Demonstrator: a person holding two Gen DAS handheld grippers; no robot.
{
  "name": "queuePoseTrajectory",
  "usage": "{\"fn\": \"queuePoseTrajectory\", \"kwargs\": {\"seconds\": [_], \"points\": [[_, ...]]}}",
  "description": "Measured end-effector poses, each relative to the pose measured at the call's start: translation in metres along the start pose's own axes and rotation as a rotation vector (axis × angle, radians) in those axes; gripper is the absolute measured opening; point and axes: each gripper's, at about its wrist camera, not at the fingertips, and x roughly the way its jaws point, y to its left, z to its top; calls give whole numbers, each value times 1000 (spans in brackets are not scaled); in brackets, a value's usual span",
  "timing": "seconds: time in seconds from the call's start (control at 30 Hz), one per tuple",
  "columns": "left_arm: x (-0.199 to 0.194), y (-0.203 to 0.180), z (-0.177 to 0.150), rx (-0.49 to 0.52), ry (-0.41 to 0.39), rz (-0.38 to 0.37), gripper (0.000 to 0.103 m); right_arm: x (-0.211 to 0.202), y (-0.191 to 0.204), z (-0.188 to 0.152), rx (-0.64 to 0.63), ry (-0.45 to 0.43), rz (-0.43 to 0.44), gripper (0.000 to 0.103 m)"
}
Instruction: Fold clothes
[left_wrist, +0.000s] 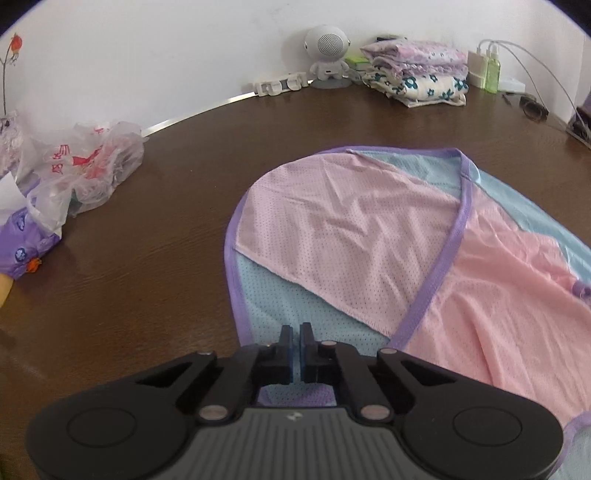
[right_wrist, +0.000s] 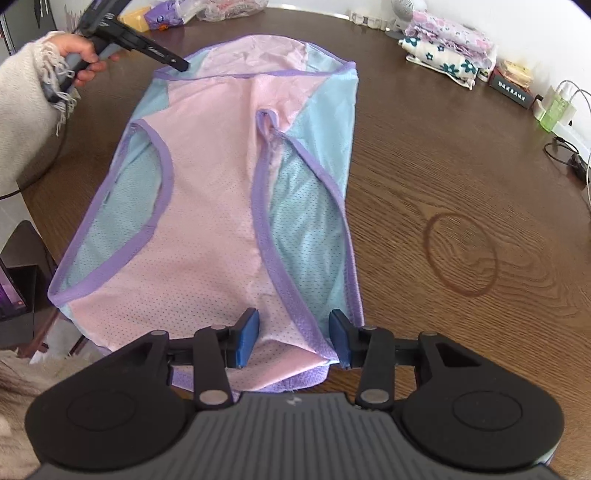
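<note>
Garment (right_wrist: 207, 206) in pink and blue mesh lies flat on wooden counter (right_wrist: 443, 184); left gripper (left_wrist: 296, 330) clenched at its edge, right gripper (right_wrist: 293, 334) released astride the hem, probably readying a fold.

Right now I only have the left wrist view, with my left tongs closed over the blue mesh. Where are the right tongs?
Observer: The right tongs are open, straddling the opposite end of the garment, with its pink panel between them.
Operator: Are they pressing the fabric?
Observer: It does not look so; the pads stand apart and the fabric lies loose between them.
Operator: Where on the garment do my left tongs sit?
Observer: The left tongs tip is on the purple trim at a corner of that end. I cannot tell if it pinches fabric.
</note>
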Motion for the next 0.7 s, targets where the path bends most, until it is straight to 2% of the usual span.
{"fn": "queuePoseTrajectory", "kwargs": {"seconds": [0.2, 0.3, 0.37, 0.47, 0.5, 0.57, 0.67, 0.7], "points": [[-43, -76, -48, 247, 62, 80, 0, 2, -66, 4, -54, 76, -124, 41], [-69, -122, -76, 368, 94, 92, 0, 9, -106, 13, -73, 109, -182, 42], [-86, -148, -91, 413, 107, 71, 0, 15, -130, 22, -82, 124, -215, 42], [-105, -170, -103, 406, 123, 2, 0, 22, -157, 33, -64, 112, -222, 42], [-109, -172, -104, 396, 122, -9, 7, 22, -163, 35, -48, 103, -217, 41], [-116, -172, -102, 371, 113, -21, 9, 16, -170, 33, -6, 60, -192, 42], [-120, -151, -86, 283, 66, 10, 9, -12, -170, 19, 74, -59, -120, 42], [-119, -143, -79, 248, 50, 24, 13, -22, -167, 11, 95, -98, -91, 42]]}}
